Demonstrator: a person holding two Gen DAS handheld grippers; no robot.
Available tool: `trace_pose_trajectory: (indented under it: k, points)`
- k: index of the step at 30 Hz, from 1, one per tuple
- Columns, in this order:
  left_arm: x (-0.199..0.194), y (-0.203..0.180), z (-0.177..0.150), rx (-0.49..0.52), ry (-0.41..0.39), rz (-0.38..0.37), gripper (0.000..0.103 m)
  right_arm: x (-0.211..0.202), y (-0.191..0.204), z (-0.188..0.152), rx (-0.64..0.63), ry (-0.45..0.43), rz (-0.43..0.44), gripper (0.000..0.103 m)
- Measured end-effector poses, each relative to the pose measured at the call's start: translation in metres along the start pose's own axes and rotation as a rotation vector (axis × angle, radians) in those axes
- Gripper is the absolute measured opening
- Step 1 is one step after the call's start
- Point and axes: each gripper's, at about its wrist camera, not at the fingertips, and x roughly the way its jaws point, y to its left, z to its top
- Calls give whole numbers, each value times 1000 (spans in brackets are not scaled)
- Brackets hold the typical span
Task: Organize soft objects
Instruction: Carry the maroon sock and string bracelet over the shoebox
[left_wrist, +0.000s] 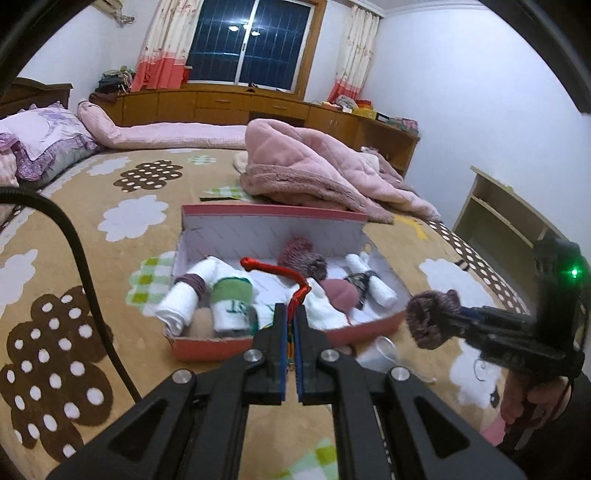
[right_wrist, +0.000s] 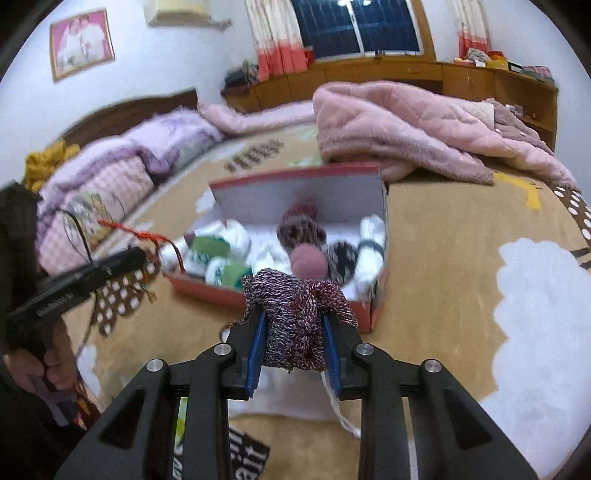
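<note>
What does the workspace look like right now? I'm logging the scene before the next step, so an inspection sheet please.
Surface: bed with a tan spread printed with cloud shapes.
Job's things: open red box holding rolled socks and knit pieces; knit bundle in hand; red cord in hand.
Clutter: pink fleece jacket behind the box; clear plastic beside it.
Grippers: left gripper shut on the red cord; right gripper shut on the knit bundle, short of the box.
Cables: black cable across the spread.
Surroundings: pillows, wooden cabinets, dark window, curtains.
</note>
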Motion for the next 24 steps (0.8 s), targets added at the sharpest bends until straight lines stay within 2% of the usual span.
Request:
trace_pose_trajectory:
  k: [2, 10, 15, 24]
  points:
    - [3, 5, 2, -4, -11, 9, 3, 1, 0, 4, 2, -19, -29, 29]
    - [13, 21, 8, -34, -54, 0, 3, -5, 13, 16, -65, -116, -54, 29]
    - [21, 24, 12, -60, -66, -2, 3, 5, 13, 18, -66, -111, -43, 29]
    - [26, 24, 13, -19, -104, 34, 3, 38, 10, 24, -52, -71, -37, 29]
